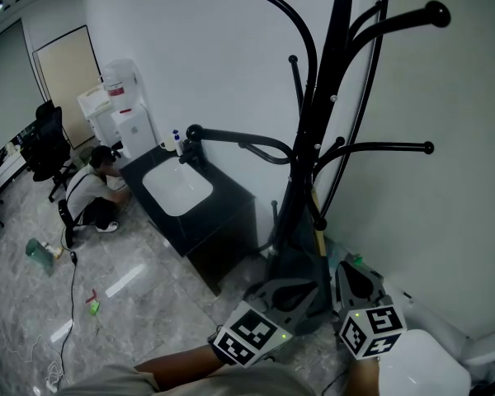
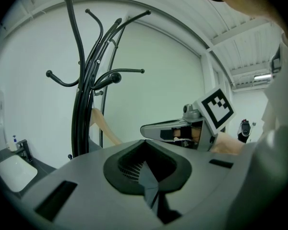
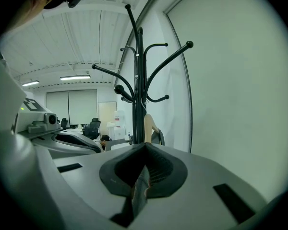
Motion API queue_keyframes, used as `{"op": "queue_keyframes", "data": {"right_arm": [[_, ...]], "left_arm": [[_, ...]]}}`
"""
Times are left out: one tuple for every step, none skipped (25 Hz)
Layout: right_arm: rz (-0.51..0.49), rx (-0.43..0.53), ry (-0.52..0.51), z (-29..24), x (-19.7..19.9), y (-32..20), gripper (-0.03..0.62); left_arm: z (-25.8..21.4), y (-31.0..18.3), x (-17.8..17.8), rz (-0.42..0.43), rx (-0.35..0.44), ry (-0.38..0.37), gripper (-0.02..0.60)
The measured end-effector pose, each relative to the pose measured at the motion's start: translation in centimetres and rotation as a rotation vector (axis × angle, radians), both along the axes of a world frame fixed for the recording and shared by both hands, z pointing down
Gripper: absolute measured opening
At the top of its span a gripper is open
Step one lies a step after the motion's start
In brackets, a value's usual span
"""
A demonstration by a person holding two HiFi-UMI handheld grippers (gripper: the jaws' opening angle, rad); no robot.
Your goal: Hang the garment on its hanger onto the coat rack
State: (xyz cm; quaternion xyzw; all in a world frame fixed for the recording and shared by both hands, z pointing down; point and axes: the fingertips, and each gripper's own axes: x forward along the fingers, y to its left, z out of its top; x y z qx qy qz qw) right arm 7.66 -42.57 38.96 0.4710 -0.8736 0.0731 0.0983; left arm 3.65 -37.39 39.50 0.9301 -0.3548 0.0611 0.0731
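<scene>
The coat rack (image 1: 313,139) is standing out glossy black against a wall (image 1: 445,221) that is reading pale grey-white. The hanger (image 2: 103,124) is showing light tan wood. The left gripper (image 2: 146,171) and right gripper (image 3: 143,169) are both wearing matt grey shells with black jaw recesses, and their marker cubes (image 1: 371,330) are carrying black-and-white square patterns. The sink cabinet (image 1: 223,229) is showing black around a white basin (image 1: 177,190), above a floor (image 1: 157,312) that is showing grey marbling.
</scene>
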Motion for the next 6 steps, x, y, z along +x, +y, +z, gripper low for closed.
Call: {"op": "queue_keyframes", "data": {"right_arm": [[0.001,0.000,0.000,-0.01,0.02,-0.03,0.014],[0.002,0.000,0.001,0.00,0.03,-0.09,0.014],[0.003,-0.001,0.002,0.03,0.03,-0.17,0.014],[0.004,-0.001,0.003,0.08,0.02,-0.26,0.014],[0.004,-0.002,0.004,0.14,0.00,-0.35,0.014],[0.005,-0.003,0.005,0.21,-0.03,-0.44,0.014]], "left_arm": [[-0.01,-0.02,-0.01,0.001,0.000,0.000,0.005],[-0.01,-0.07,-0.01,0.001,0.000,0.000,0.005],[-0.01,-0.14,0.00,0.002,0.000,0.000,0.005],[0.00,-0.22,-0.01,0.003,0.000,-0.001,0.005],[0.02,-0.30,-0.02,0.004,0.001,-0.001,0.005],[0.03,-0.39,-0.04,0.005,0.001,-0.002,0.005]]}}
